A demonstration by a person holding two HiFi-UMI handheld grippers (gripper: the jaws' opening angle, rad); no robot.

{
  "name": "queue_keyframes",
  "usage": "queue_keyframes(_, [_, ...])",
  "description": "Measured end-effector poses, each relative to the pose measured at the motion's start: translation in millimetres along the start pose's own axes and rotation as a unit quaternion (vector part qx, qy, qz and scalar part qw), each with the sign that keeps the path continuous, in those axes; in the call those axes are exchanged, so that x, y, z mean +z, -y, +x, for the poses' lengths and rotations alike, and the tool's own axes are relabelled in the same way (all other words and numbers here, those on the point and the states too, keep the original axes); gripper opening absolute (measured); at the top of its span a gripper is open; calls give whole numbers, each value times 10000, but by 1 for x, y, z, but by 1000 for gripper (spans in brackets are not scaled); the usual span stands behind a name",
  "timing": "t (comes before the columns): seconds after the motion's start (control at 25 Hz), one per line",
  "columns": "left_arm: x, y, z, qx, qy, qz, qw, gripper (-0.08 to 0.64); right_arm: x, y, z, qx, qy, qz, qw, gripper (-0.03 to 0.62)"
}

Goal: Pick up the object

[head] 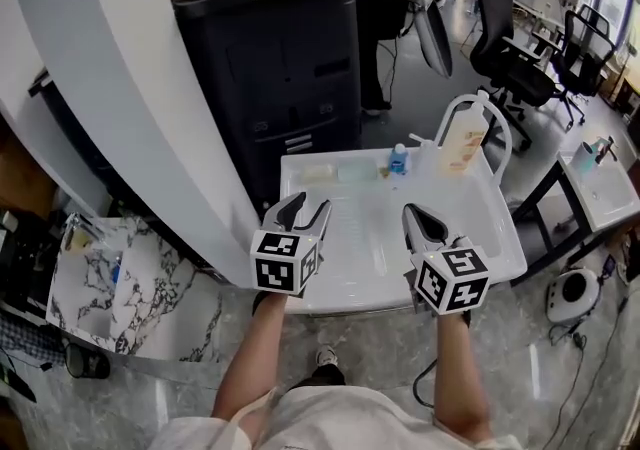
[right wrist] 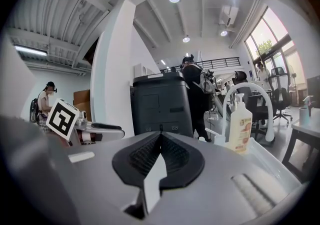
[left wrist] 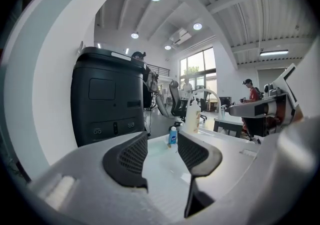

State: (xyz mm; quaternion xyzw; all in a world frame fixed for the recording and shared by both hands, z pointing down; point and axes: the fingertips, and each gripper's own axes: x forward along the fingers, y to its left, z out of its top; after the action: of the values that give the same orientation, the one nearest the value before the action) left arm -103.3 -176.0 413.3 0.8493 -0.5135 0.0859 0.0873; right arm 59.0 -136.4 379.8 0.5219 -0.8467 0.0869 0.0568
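A white tray-top cart (head: 350, 248) stands in front of me. At its far edge stand a small blue bottle (head: 399, 159) and a tall pump bottle (head: 463, 143), with two flat pale pieces (head: 338, 173) to their left. My left gripper (head: 305, 206) hovers over the cart's near left part, open, with nothing between its jaws. In the left gripper view the blue bottle (left wrist: 172, 136) shows far off through the gap of the left gripper (left wrist: 161, 144). My right gripper (head: 422, 218) hovers over the near right part, shut and empty. The right gripper (right wrist: 160, 139) has its pads pressed together.
A tall black machine (head: 275, 48) stands just behind the cart. A white slanted wall (head: 130, 108) runs along the left, with a marbled surface (head: 120, 288) below it. The cart's white hoop handle (head: 480, 113) rises at the far right. Office chairs (head: 510, 48) and a second white table (head: 600, 188) are to the right.
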Motion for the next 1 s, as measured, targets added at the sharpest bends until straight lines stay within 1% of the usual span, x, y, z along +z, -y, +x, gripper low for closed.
queue_keyframes(0.36, [11,-31,53,-261,-8,-110,9996,196,11,22,50,-255,-158,-46,9995,3])
queue_keyframes(0.56, [15,-45,75,-360,3,-62,9993,199,16,27,75,-313,-177,-107,9993,3])
queue_keyframes(0.8, [21,-60,90,-420,33,-54,9991,199,23,31,96,-371,-178,-151,9990,3])
queue_keyframes(1.0, [24,-68,93,-413,56,-22,9991,199,29,32,104,-378,-121,-181,9990,3])
